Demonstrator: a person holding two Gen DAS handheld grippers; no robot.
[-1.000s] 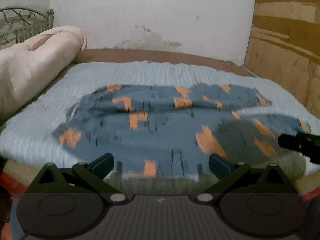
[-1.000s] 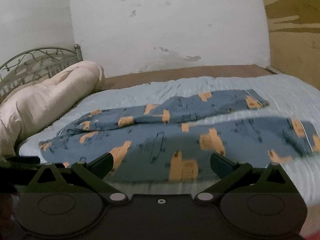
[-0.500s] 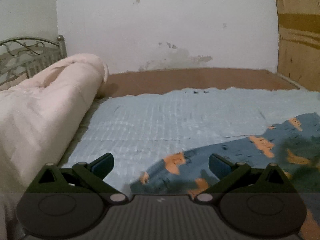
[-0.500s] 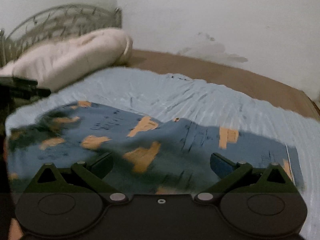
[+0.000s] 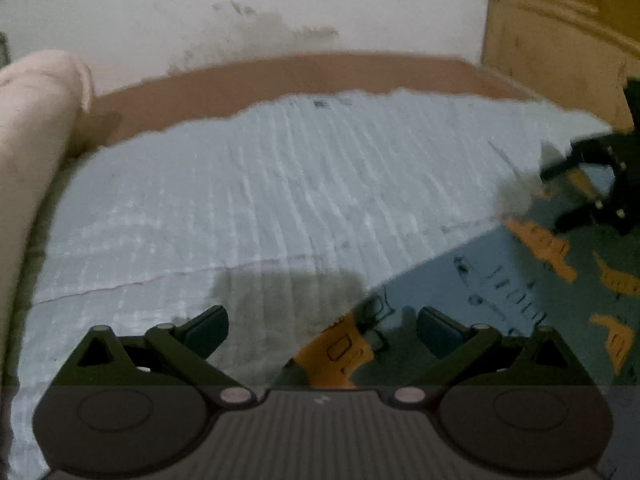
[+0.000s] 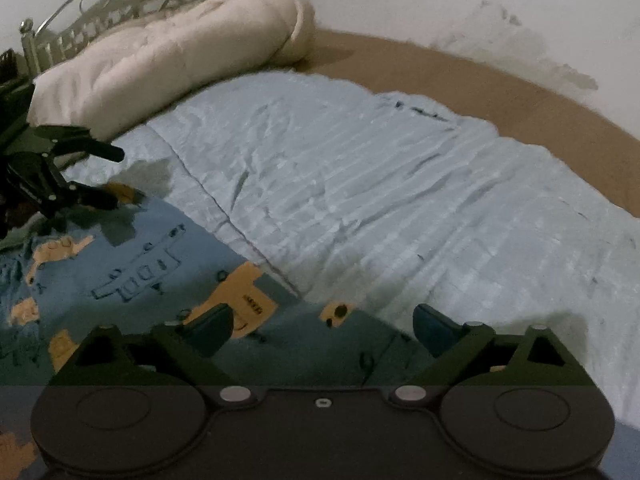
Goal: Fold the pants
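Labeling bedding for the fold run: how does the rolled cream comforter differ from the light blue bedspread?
The cream comforter is bundled into a thick roll; the light blue bedspread lies spread flat. The comforter sits by the metal headboard; the bedspread covers the middle of the brown mattress. The patterned pants lie on the bedspread, not on the comforter. Both are plain, pale fabric.

Both claws tilt downward with jaws wide and starting to close. The left claw (image 5: 322,330) and right claw (image 6: 322,324) grip nothing, pads bare.
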